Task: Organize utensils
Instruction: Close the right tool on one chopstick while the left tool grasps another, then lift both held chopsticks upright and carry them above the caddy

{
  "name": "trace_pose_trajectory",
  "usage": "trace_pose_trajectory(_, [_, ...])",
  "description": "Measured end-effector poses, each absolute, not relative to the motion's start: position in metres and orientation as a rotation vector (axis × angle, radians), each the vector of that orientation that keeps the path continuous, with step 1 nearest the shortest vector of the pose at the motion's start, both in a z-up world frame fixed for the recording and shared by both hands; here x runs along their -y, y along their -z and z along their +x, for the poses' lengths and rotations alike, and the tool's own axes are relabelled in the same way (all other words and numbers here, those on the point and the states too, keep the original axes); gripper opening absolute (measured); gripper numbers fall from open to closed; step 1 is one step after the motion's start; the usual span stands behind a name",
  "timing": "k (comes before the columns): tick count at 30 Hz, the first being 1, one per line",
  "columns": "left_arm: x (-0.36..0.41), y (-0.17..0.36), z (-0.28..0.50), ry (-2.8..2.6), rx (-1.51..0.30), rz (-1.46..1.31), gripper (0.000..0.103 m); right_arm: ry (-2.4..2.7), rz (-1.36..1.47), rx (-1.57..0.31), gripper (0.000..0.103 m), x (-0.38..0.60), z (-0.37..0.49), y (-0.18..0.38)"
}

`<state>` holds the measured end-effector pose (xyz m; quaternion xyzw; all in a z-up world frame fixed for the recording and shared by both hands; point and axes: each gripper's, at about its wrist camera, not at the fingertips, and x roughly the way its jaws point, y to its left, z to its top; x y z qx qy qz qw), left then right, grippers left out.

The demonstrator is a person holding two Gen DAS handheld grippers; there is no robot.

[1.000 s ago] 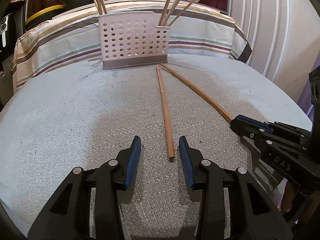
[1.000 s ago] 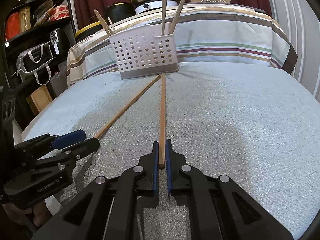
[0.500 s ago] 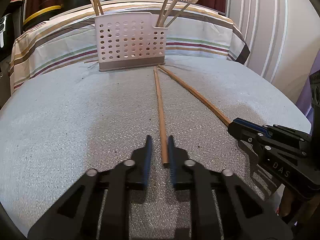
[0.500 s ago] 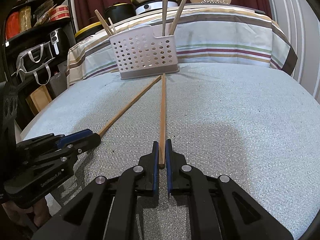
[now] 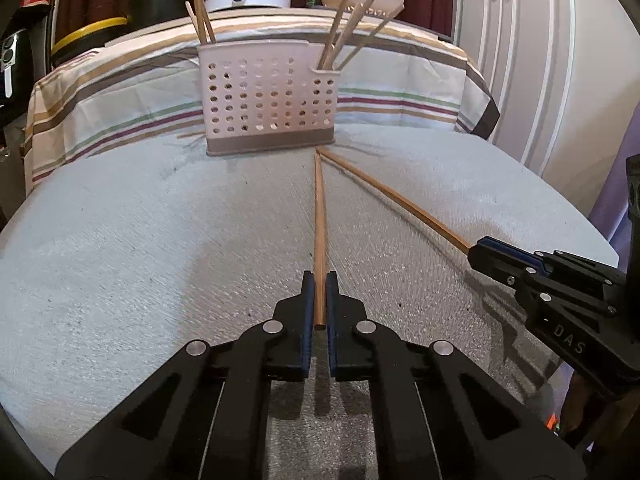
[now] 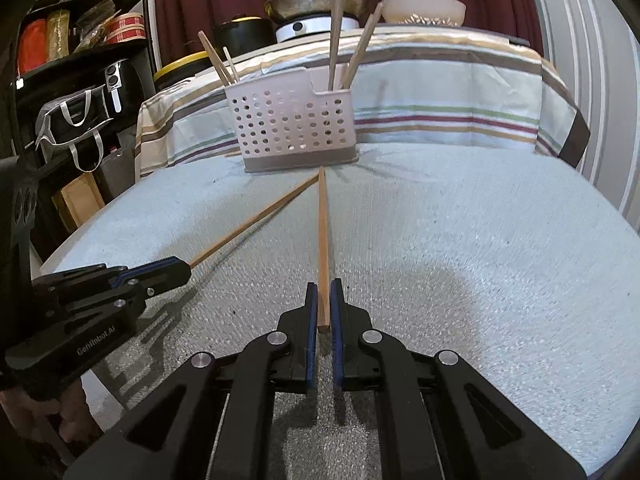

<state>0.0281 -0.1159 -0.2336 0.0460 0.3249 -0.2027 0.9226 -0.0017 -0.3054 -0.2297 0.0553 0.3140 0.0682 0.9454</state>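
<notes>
Two long wooden chopsticks point toward a pink perforated utensil holder (image 5: 269,100) at the back of the grey table mat (image 5: 120,248). My left gripper (image 5: 319,286) is shut on the near end of one chopstick (image 5: 319,216). My right gripper (image 6: 324,296) is shut on the near end of the other chopstick (image 6: 323,232). Each gripper shows in the other's view, the right gripper (image 5: 480,254) and the left gripper (image 6: 176,272). The holder (image 6: 294,120) has several chopsticks standing in both end compartments.
A striped cloth (image 5: 400,92) covers a raised surface behind the holder, with a pot, a metal pan and a bowl (image 6: 422,8) on it. A dark shelf with bags (image 6: 72,80) stands at the left. White cupboard doors (image 5: 540,60) are at the right.
My left gripper moved in and closed on the near end of its chopstick, and both chopsticks now look slightly lifted at the near ends. My right gripper stayed shut on its chopstick.
</notes>
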Motion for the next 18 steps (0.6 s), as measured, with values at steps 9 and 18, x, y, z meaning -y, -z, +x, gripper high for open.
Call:
trace_pose_trajectory(9, [0.1, 0.206, 0.022, 0.391, -0.59, 0.084, 0.006, -0.115, 0.095, -0.557, 0.007, 0.309, -0.012, 0.202])
trace_pose_trajectory(18, [0.08, 0.168, 0.017, 0.369, -0.507, 0.047, 0.006, -0.102, 0.082, -0.465, 0.007, 0.312, -0.018, 0.165])
